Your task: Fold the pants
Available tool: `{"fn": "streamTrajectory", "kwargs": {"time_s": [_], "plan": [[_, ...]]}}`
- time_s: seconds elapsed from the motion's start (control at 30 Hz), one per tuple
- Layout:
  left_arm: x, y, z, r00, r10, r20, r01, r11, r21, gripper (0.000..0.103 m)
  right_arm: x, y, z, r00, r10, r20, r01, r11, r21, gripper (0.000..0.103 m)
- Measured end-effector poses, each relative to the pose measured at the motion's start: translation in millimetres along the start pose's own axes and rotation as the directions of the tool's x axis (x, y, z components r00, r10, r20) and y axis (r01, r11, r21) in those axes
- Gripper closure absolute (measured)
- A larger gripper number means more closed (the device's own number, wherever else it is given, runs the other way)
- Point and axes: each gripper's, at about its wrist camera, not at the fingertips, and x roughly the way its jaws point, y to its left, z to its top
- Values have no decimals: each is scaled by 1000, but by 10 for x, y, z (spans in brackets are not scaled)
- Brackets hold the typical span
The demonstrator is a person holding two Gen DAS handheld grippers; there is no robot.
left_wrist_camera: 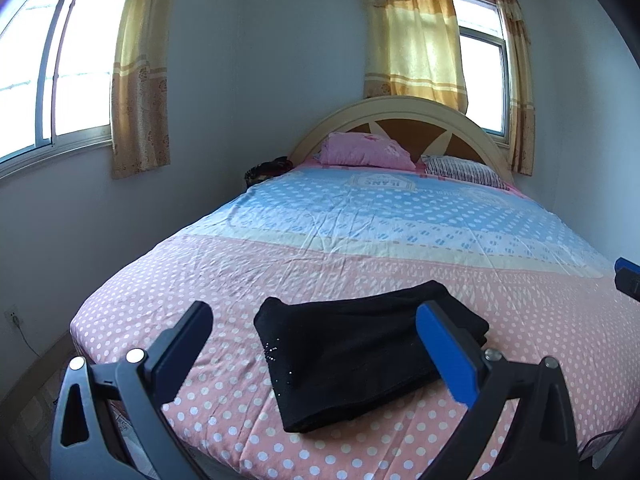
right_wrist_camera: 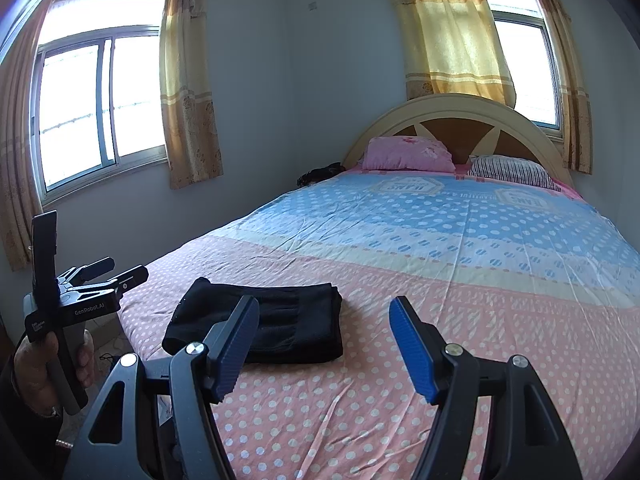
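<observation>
The bed (left_wrist_camera: 360, 248) fills my frames; one pair of black pants (left_wrist_camera: 360, 356) lies on it, lower centre, already a compact folded bundle, so I judge folding finished or nearly. I count two pillows, two windows. My left gripper (left_wrist_camera: 320, 344) and right gripper (right_wrist_camera: 324, 344) both gape, holding nothing.

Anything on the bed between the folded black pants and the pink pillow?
Nothing: only bare dotted sheet between pants and pillow, both wrist views.
</observation>
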Motion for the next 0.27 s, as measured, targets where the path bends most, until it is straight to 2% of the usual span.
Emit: {"fn": "streamTrajectory", "kwargs": {"time_s": [0.27], "plan": [[16,-30,-29,1000,-6,5,6,1000,13,0,42,14,-32,1000,0,-10,-1,1000,-5,34]]}}
